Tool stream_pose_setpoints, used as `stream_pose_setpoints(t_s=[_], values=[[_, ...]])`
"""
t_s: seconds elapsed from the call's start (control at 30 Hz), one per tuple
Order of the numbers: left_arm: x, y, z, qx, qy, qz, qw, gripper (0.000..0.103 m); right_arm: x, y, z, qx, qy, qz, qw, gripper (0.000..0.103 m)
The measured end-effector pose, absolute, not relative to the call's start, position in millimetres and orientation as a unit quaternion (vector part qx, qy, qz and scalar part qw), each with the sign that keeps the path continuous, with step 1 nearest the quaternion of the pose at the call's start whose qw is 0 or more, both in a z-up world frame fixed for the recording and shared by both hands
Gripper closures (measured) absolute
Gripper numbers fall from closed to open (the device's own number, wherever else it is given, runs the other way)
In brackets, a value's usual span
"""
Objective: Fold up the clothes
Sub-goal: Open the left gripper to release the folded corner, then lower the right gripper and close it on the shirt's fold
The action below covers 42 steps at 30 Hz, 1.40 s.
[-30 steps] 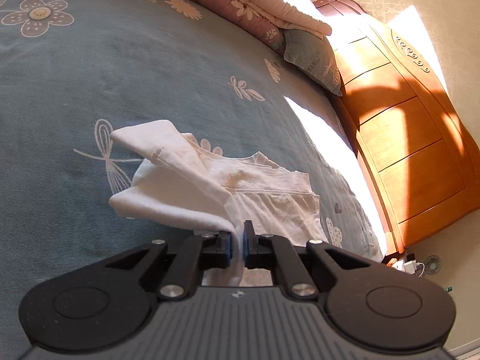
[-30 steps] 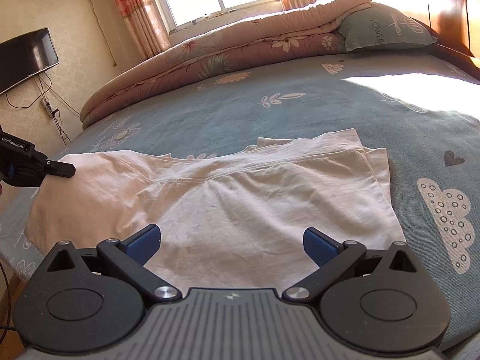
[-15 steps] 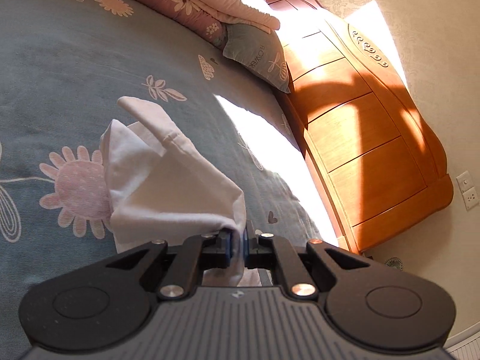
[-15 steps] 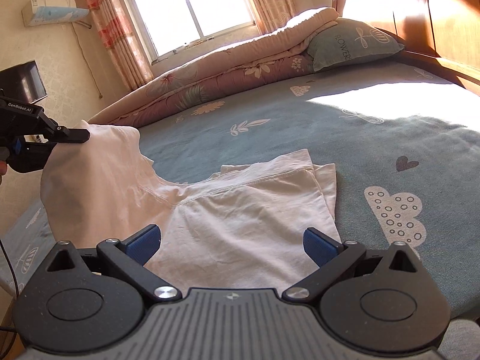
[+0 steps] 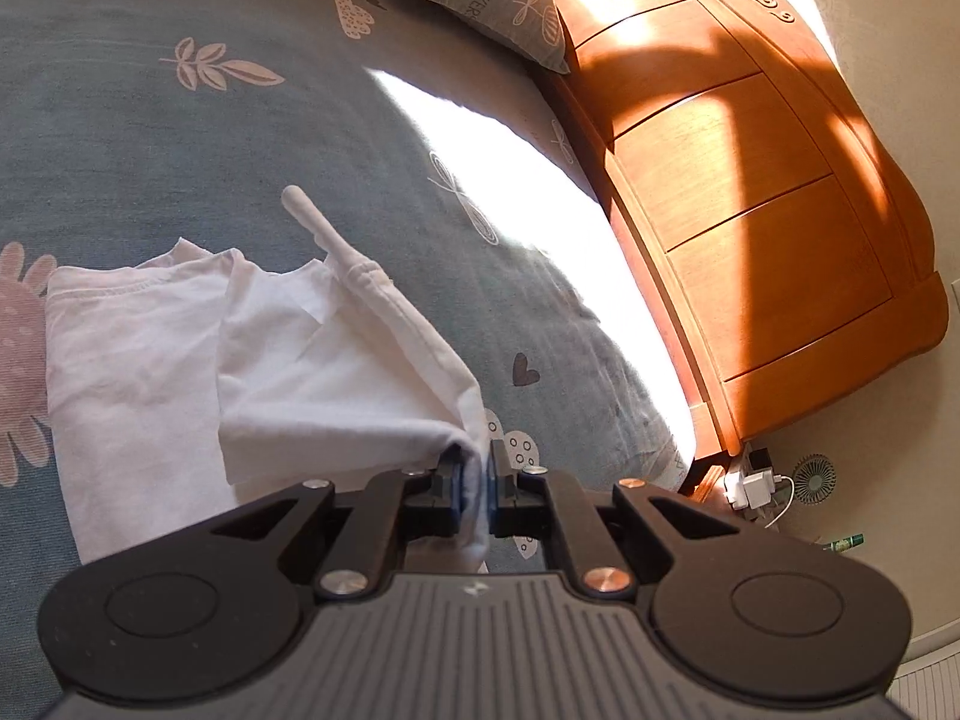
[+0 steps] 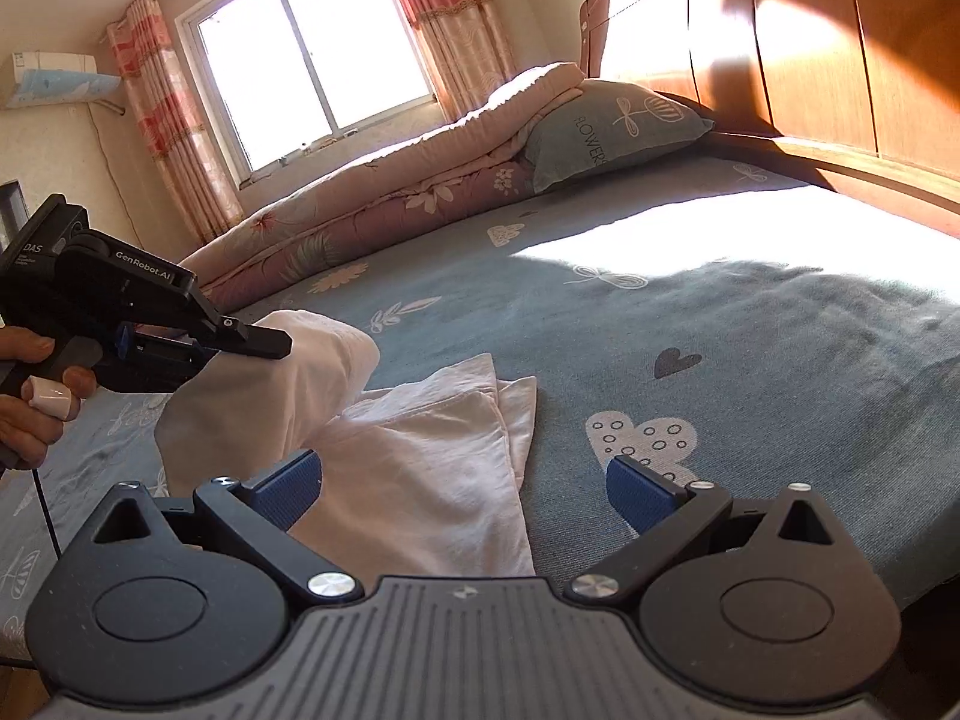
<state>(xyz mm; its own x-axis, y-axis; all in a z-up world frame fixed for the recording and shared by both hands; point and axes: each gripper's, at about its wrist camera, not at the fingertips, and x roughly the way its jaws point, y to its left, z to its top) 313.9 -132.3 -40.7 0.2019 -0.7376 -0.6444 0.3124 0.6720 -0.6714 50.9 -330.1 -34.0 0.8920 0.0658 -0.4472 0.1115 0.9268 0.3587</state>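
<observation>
A sunlit bedroom: a white garment lies partly folded on a bed with a blue patterned sheet, near a wooden headboard, pillow and curtained window. The left gripper pinches a lifted corner; the right gripper hovers open.

Blue patterned bed sheet, rolled quilt and pillow are seen against wooden headboard; window is curtained.
</observation>
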Motion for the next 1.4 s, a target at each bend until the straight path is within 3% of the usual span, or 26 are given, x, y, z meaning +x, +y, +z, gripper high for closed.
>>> stream_pose_setpoints(t_s=[0.37,0.47,0.57,0.63,0.8,0.9,1.03,1.4], values=[[323.8,-189.7,-100.5,-0.157,0.583,-0.323,0.728,0.096,44.0,-356.7,-46.9,0.203,0.242,-0.044,0.948,0.0],[323.9,-196.0,-109.3,-0.158,0.591,-0.319,0.724,0.092,43.1,-360.2,-48.9,0.204,0.245,-0.051,0.947,0.0],[324.8,-200.0,-105.8,-0.163,0.591,-0.326,0.719,0.078,43.2,-362.6,-51.6,0.207,0.249,-0.054,0.945,0.0],[323.9,-204.3,-100.8,-0.157,0.59,-0.338,0.717,0.056,43.3,-362.6,-53.5,0.207,0.251,-0.056,0.944,0.0],[319.3,-223.2,-91.0,-0.122,0.589,-0.35,0.718,0.035,44.7,-359.1,-55.4,0.206,0.258,-0.05,0.943,0.0],[324.0,-221.0,-99.3,-0.187,0.604,-0.333,0.7,0.018,44.7,-356.3,-54.5,0.202,0.261,-0.05,0.943,0.0],[328.3,-205.6,-112.7,-0.269,0.621,-0.298,0.673,0.016,41.6,-356.8,-52.3,0.201,0.261,-0.057,0.942,0.0],[293.3,-142.5,-75.3,-0.247,0.596,-0.337,0.686,0.015,42.0,-356.7,-53.1,0.204,0.26,-0.059,0.942,0.0]])
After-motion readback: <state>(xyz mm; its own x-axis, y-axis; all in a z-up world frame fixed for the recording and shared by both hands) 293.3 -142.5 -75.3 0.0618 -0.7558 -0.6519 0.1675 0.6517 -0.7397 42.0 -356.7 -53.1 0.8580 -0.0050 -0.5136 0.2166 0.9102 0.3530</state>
